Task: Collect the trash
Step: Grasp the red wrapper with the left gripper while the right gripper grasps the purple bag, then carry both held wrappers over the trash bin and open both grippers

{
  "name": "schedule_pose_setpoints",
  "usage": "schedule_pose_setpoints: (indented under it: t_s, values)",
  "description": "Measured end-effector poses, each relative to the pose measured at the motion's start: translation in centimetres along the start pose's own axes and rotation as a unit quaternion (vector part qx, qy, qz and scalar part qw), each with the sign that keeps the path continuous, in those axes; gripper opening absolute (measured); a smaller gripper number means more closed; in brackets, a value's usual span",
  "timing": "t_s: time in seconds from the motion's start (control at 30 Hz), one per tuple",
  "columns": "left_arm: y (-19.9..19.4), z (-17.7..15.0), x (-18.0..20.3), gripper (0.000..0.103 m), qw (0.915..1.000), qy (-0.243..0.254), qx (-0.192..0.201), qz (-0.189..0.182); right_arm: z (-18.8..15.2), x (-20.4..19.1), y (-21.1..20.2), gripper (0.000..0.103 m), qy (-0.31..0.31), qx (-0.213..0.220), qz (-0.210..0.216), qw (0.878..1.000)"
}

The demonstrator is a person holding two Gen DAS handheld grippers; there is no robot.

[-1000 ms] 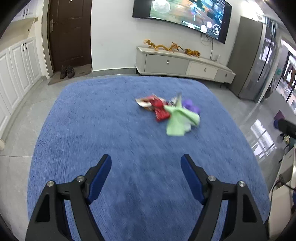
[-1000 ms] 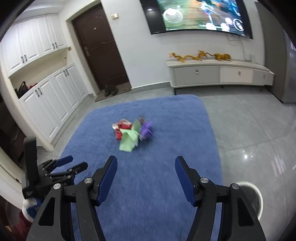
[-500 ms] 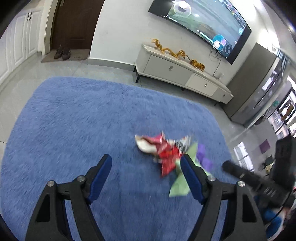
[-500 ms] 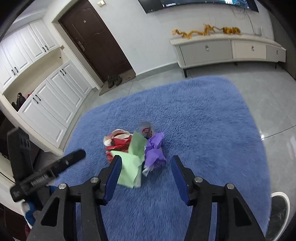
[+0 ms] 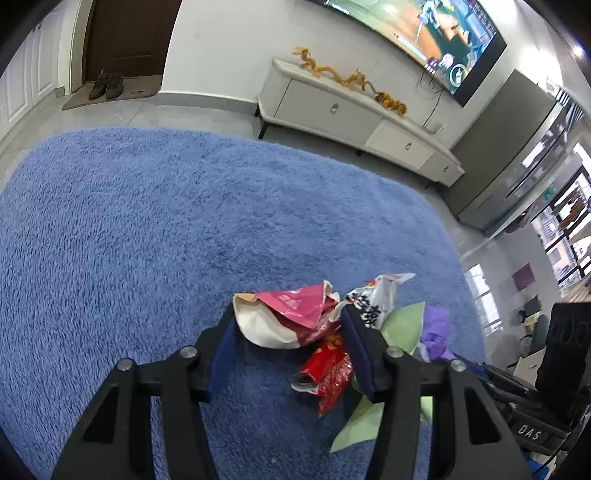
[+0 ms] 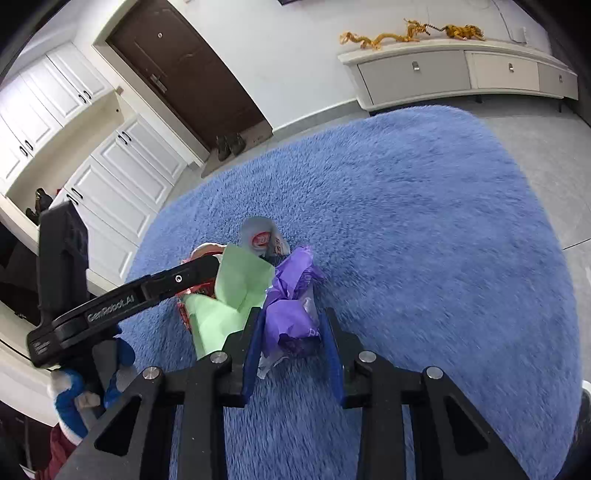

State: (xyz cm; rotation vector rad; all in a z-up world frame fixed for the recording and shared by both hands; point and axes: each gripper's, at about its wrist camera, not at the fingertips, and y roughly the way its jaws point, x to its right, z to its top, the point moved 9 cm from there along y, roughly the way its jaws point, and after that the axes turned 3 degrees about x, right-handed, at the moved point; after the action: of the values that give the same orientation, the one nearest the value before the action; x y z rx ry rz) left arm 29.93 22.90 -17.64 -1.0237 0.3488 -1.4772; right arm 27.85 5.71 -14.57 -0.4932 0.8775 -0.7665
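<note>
A heap of trash lies on the blue rug (image 5: pixel 147 229). A pink and white wrapper (image 5: pixel 288 317) sits between the fingers of my left gripper (image 5: pixel 286 332), which is open around it. A red wrapper (image 5: pixel 328 373), a green paper (image 5: pixel 399 325) and a silver packet (image 5: pixel 373 295) lie beside it. In the right wrist view a crumpled purple bag (image 6: pixel 291 314) sits between the fingers of my right gripper (image 6: pixel 291 328), open and close around it. The green paper (image 6: pixel 236 291) lies to its left, under the left gripper's arm (image 6: pixel 147 291).
A white TV cabinet (image 5: pixel 351 114) stands beyond the rug's far edge, under a wall TV (image 5: pixel 424 33). White cupboards (image 6: pixel 110 177) and a dark door (image 6: pixel 192 70) with shoes (image 6: pixel 229 146) line the left side. Grey tile floor (image 6: pixel 554 147) borders the rug.
Both grippers have come down and forward onto the trash heap. The jaws have narrowed, the left around the pink wrapper, the right around the purple bag.
</note>
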Motion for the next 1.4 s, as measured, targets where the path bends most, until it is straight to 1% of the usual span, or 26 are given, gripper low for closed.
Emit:
schedule_pose_setpoints:
  t_s: [0.1, 0.13, 0.2, 0.27, 0.33, 0.43, 0.5, 0.6, 0.67, 0.7, 0.77, 0.83, 0.9, 0.93, 0.97, 1.03, 1.07, 1.17, 1.23, 1.3, 1.37, 1.4]
  values:
    - [-2.0, -0.1, -0.2, 0.05, 0.9997, -0.008, 0.022, -0.002, -0.7, -0.1, -2.6, 0.029, 0.005, 0.019, 0.01, 1.0]
    - [-2.9, 0.0, -0.2, 0.05, 0.9994, -0.006, 0.033, -0.002, -1.2, -0.2, -4.1, 0.029, 0.004, 0.029, 0.013, 0.999]
    - [-5.2, -0.1, 0.2, 0.05, 0.9984, 0.008, 0.056, 0.005, -1.8, -0.8, -6.0, 0.029, 0.002, 0.043, 0.018, 0.999]
    - [-7.1, -0.4, 0.5, 0.05, 0.9974, 0.017, 0.069, 0.008, -2.6, -1.2, -8.8, 0.029, 0.003, 0.063, 0.024, 0.998]
    - [-8.9, -0.8, 1.6, 0.05, 0.9967, 0.025, 0.078, -0.001, -3.5, -1.5, -11.5, 0.029, 0.002, 0.082, 0.026, 0.996]
    - [-11.6, -1.5, 4.4, 0.05, 0.9946, 0.046, 0.09, -0.024, -4.9, -0.8, -15.9, 0.029, 0.006, 0.111, 0.009, 0.994]
    - [-13.0, -2.3, 7.0, 0.049, 0.9927, 0.059, 0.092, -0.051, -5.9, 0.6, -19.0, 0.029, 0.017, 0.131, -0.012, 0.991]
    - [-13.9, -3.6, 11.7, 0.049, 0.9888, 0.083, 0.089, -0.087, -7.6, 3.9, -23.6, 0.029, 0.034, 0.158, -0.063, 0.985]
    - [-13.9, -4.6, 14.9, 0.036, 0.9852, 0.103, 0.08, -0.112, -9.0, 6.7, -26.4, 0.029, 0.055, 0.173, -0.093, 0.979]
    - [-13.6, -5.3, 17.2, 0.034, 0.9828, 0.116, 0.068, -0.126, -9.6, 8.1, -27.5, 0.029, 0.063, 0.178, -0.109, 0.976]
    - [-12.9, -6.6, 20.5, 0.034, 0.9782, 0.137, 0.053, -0.147, -10.9, 11.7, -29.2, 0.029, 0.088, 0.181, -0.144, 0.969]
    - [-11.4, -8.6, 24.7, 0.034, 0.9715, 0.169, 0.031, -0.164, -12.3, 15.4, -30.0, 0.029, 0.115, 0.181, -0.169, 0.962]
    - [-9.9, -10.4, 27.9, 0.034, 0.9655, 0.188, 0.008, -0.18, -13.4, 18.3, -29.9, 0.029, 0.134, 0.174, -0.189, 0.957]
    - [-8.7, -11.9, 30.2, 0.034, 0.9605, 0.2, -0.011, -0.194, -14.2, 20.2, -29.6, 0.029, 0.151, 0.169, -0.188, 0.956]
    - [-8.0, -12.9, 31.7, 0.034, 0.957, 0.21, -0.021, -0.199, -14.6, 21.4, -29.3, 0.029, 0.161, 0.165, -0.188, 0.955]
    - [-5.8, -14.4, 34.7, 0.034, 0.9518, 0.225, -0.041, -0.204, -15.8, 24.2, -28.2, 0.029, 0.187, 0.149, -0.191, 0.952]
    - [-4.9, -15.1, 35.6, 0.034, 0.9501, 0.228, -0.051, -0.207, -16.2, 24.7, -27.6, 0.029, 0.194, 0.145, -0.189, 0.952]
    - [-3.5, -16.3, 36.5, 0.034, 0.9481, 0.241, -0.06, -0.198, -17.4, 26.7, -26.2, 0.029, 0.21, 0.13, -0.186, 0.951]
    - [-2.8, -17.0, 36.6, 0.035, 0.9489, 0.244, -0.068, -0.188, -18.0, 27.9, -25.1, 0.03, 0.22, 0.12, -0.186, 0.95]
    - [-2.2, -17.4, 35.8, 0.035, 0.9508, 0.235, -0.08, -0.186, -17.9, 28.8, -24.0, 0.032, 0.229, 0.112, -0.186, 0.949]
    - [-1.9, -17.1, 34.7, 0.035, 0.9533, 0.224, -0.082, -0.185, -18.2, 30.0, -23.1, 0.033, 0.24, 0.103, -0.191, 0.946]
    - [-2.1, -17.0, 33.7, 0.035, 0.955, 0.22, -0.079, -0.182, -18.3, 30.2, -22.6, 0.039, 0.243, 0.098, -0.192, 0.946]
